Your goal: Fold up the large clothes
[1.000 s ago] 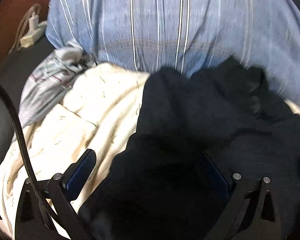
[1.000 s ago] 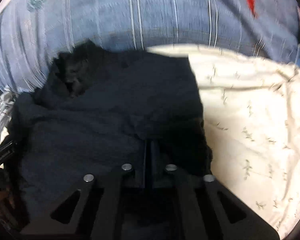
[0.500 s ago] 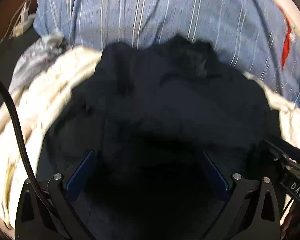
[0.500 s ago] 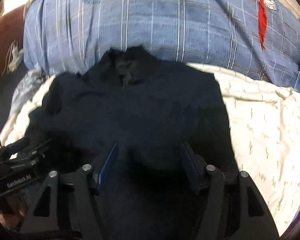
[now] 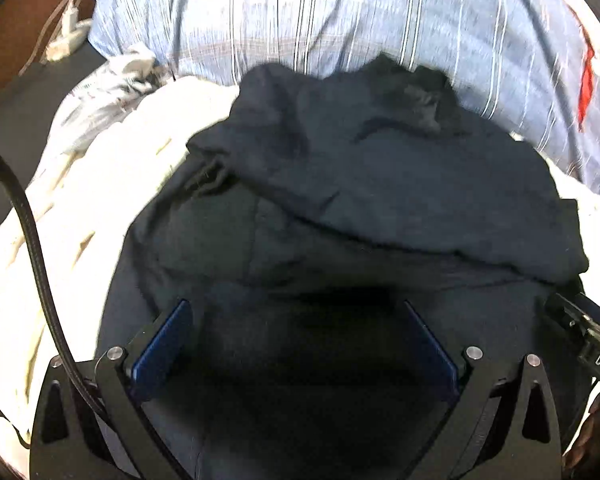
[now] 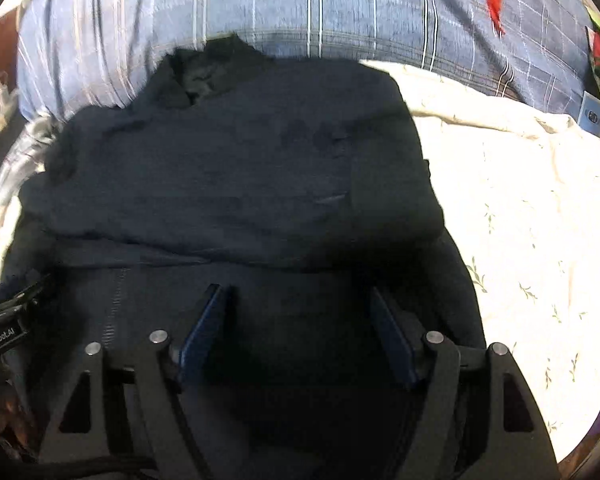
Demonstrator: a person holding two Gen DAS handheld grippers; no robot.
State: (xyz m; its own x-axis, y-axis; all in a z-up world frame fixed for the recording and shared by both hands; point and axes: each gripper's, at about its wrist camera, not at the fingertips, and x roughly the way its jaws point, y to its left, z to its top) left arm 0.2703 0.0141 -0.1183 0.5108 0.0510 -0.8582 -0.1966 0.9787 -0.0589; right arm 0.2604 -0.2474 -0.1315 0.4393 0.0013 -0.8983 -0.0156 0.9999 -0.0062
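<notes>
A dark navy garment point(image 5: 380, 184) point(image 6: 240, 168) lies on a cream bed sheet, its far part folded over the near part, the collar toward the pillow. My left gripper point(image 5: 298, 308) stands open over the garment's near edge; the cloth lies below its blue pads point(image 5: 164, 344), which do not press on it. My right gripper point(image 6: 296, 296) hangs over the same near edge, its jaws opening, blue pads point(image 6: 204, 328) apart and clear of the cloth. Each gripper shows at the edge of the other's view: the right gripper point(image 5: 584, 332), the left gripper point(image 6: 8, 320).
A blue striped pillow point(image 5: 340, 20) point(image 6: 300, 12) lies beyond the garment. The cream sheet point(image 6: 520, 220) point(image 5: 80, 208) spreads to both sides. A grey crumpled cloth point(image 5: 112, 84) and a white power strip point(image 5: 66, 40) sit far left. A black cable point(image 5: 32, 232) crosses the left wrist view.
The right gripper went from shut on the dark cloth to jaws wide apart, letting it go. Both grippers shifted sideways over the garment, and the far part now lies folded over the near one.
</notes>
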